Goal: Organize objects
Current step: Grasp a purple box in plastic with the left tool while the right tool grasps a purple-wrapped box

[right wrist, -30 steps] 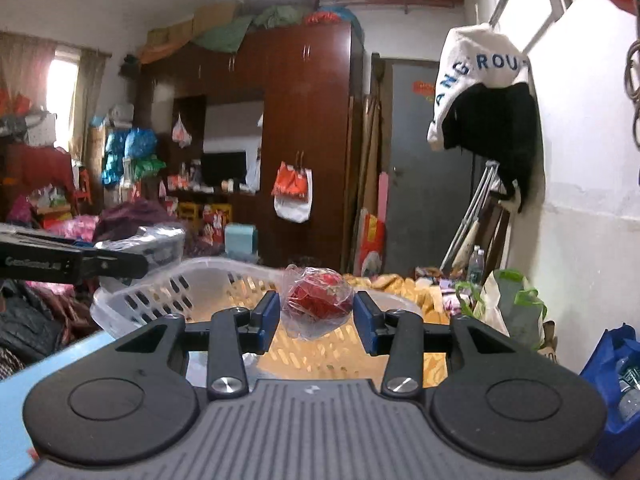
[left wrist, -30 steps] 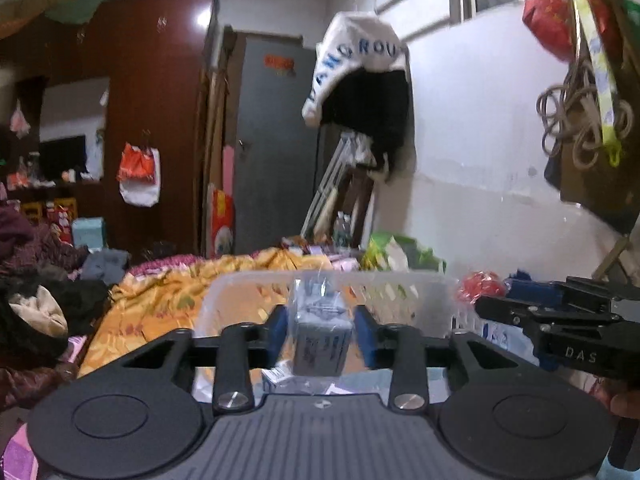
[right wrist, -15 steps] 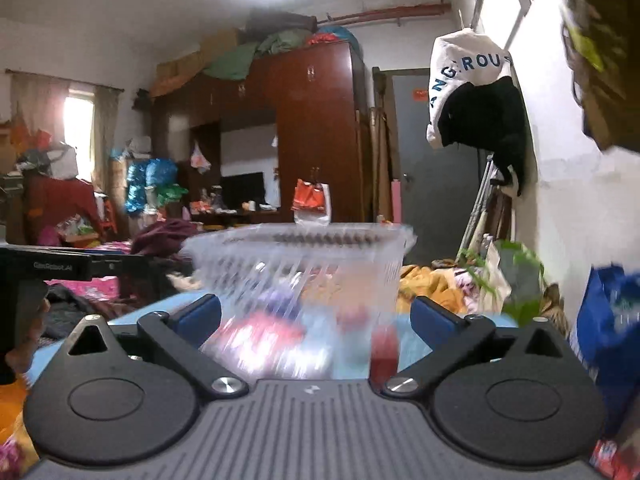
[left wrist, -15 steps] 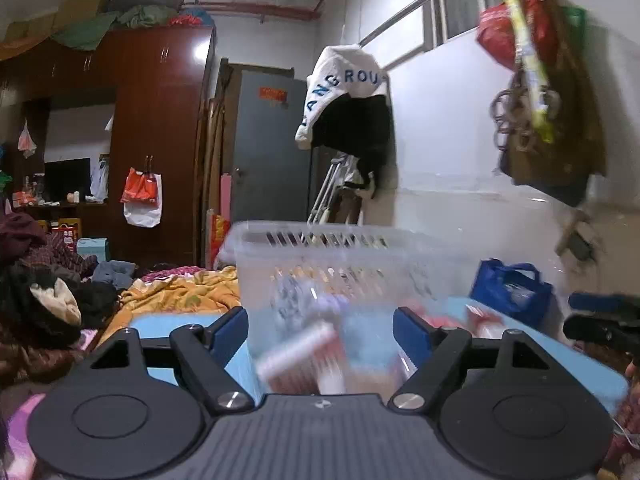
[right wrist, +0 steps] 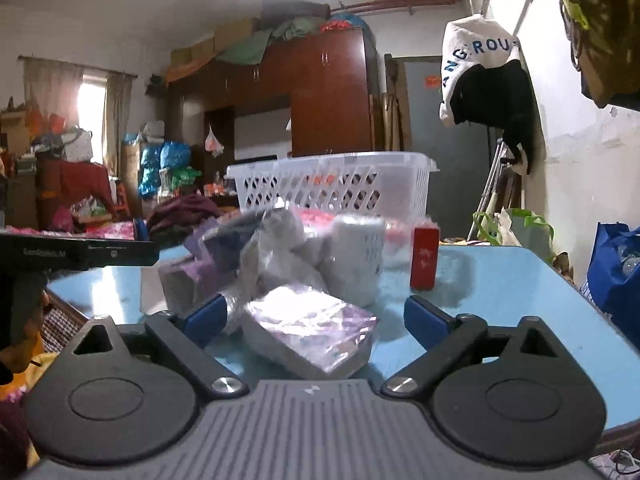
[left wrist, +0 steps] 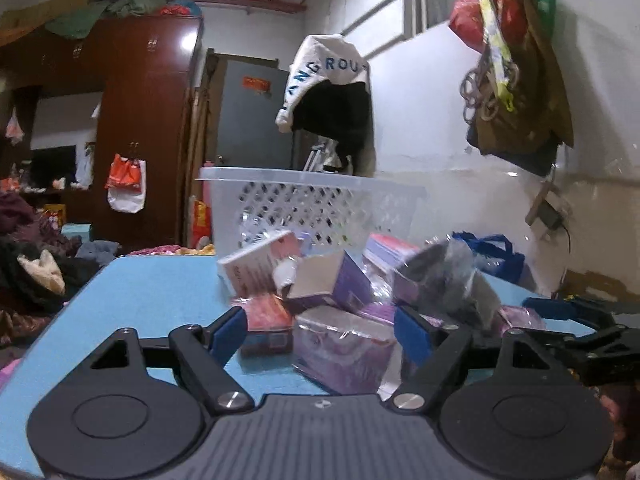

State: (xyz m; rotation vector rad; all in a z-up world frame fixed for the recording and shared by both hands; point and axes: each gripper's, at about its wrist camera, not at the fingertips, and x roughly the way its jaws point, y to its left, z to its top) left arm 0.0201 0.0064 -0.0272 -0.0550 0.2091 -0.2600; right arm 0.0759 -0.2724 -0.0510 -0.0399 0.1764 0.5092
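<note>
Across a cluttered bedroom runs a dark red-brown wardrobe (right wrist: 328,92) with bundles of cloth piled on top, a grey door (left wrist: 248,120) beside it, and a white wall where a white and black garment (left wrist: 328,96) with blue lettering hangs from a rail. Heaps of clothes (left wrist: 28,256) lie to the left in the left wrist view, and a curtained window (right wrist: 92,108) glows at the far left in the right wrist view. A blue bag (right wrist: 616,272) sits low beside the wall.

Nearer stands a light blue table (left wrist: 152,292). On its far part rests a white plastic basket (right wrist: 332,184) with a perforated wall. In front of the basket lies a loose pile of small packaged goods: a purple box (left wrist: 332,280), a pink and white box (left wrist: 256,268), a grey item in clear wrap (right wrist: 356,256) and an upright red box (right wrist: 425,256), apart from the pile at its right side. Much of the pile is blurred.

Closest to both cameras lies a flat purple packet in shiny plastic wrap (right wrist: 312,328), on the table between the blue pads of each gripper. The left gripper (left wrist: 320,332) has its fingers spread and widening, the pads clear of the packet. The right gripper (right wrist: 316,316) also has its fingers spread, though narrowing, with gaps on both sides of the packet.
</note>
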